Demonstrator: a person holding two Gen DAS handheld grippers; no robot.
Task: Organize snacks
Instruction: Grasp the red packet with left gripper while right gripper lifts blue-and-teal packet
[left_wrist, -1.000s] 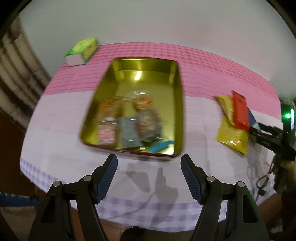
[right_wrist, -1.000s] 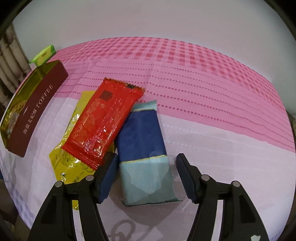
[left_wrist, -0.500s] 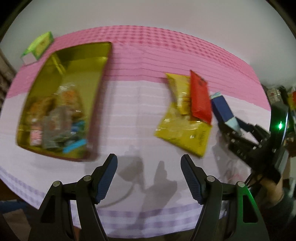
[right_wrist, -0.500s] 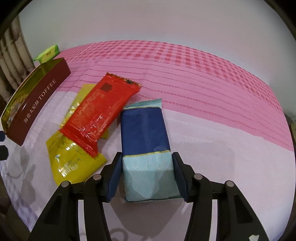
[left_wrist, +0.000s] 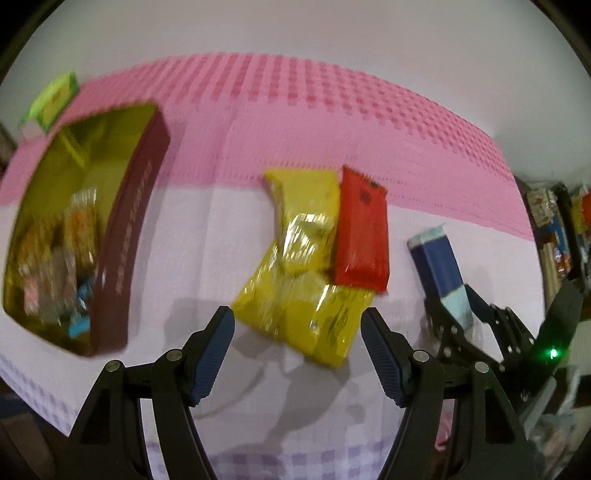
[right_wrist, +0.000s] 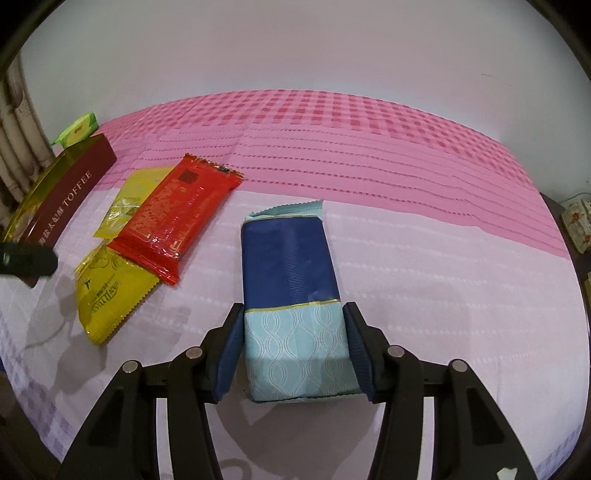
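Observation:
My right gripper (right_wrist: 291, 343) is shut on the light end of a blue and pale-blue snack pack (right_wrist: 290, 280), lifted a little off the cloth; it also shows in the left wrist view (left_wrist: 439, 269). A red pack (right_wrist: 175, 218) lies on two yellow packs (right_wrist: 107, 295), to the left. My left gripper (left_wrist: 297, 354) is open and empty, just in front of the yellow packs (left_wrist: 303, 280) and red pack (left_wrist: 364, 230). The gold toffee tin (left_wrist: 79, 166) with several snacks inside sits at the left.
A green box (left_wrist: 53, 98) lies behind the tin at the table's far left corner. The pink checked tablecloth (right_wrist: 369, 147) covers the table. Cluttered shelves (left_wrist: 554, 229) stand beyond the right edge. A white wall is behind.
My right gripper closed on the blue pack and drew it away from the red pack. My left gripper swung right from the tin and came nearer the yellow packs.

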